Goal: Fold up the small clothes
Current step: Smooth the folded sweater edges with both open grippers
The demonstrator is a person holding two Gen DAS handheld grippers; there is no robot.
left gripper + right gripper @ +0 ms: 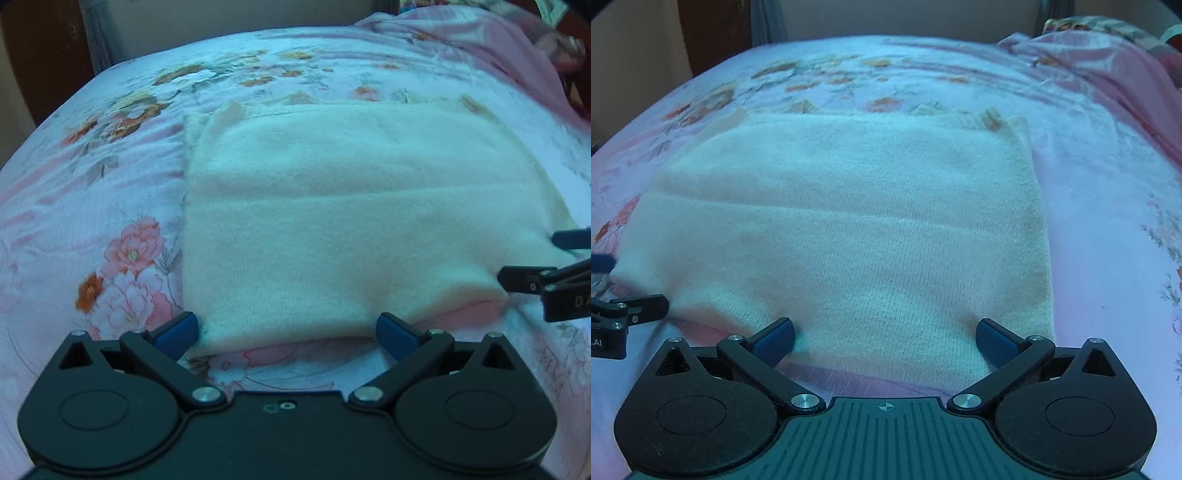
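Observation:
A white knit garment (pixel 332 206) lies folded into a rough rectangle on the floral bedspread (pixel 110 184); it also shows in the right wrist view (pixel 857 229). My left gripper (pixel 288 332) is open, its blue pads (pixel 177 330) straddling the garment's near left edge. My right gripper (pixel 884 341) is open, its blue pads (pixel 995 341) straddling the near right part of the garment. Each gripper shows at the edge of the other's view: the right gripper (pixel 546 266) and the left gripper (pixel 624 291). Neither holds cloth.
A bunched pink blanket (pixel 498 48) lies at the far right of the bed, also in the right wrist view (pixel 1108 74). A dark wooden panel (pixel 40 55) and a wall stand behind the bed's far left.

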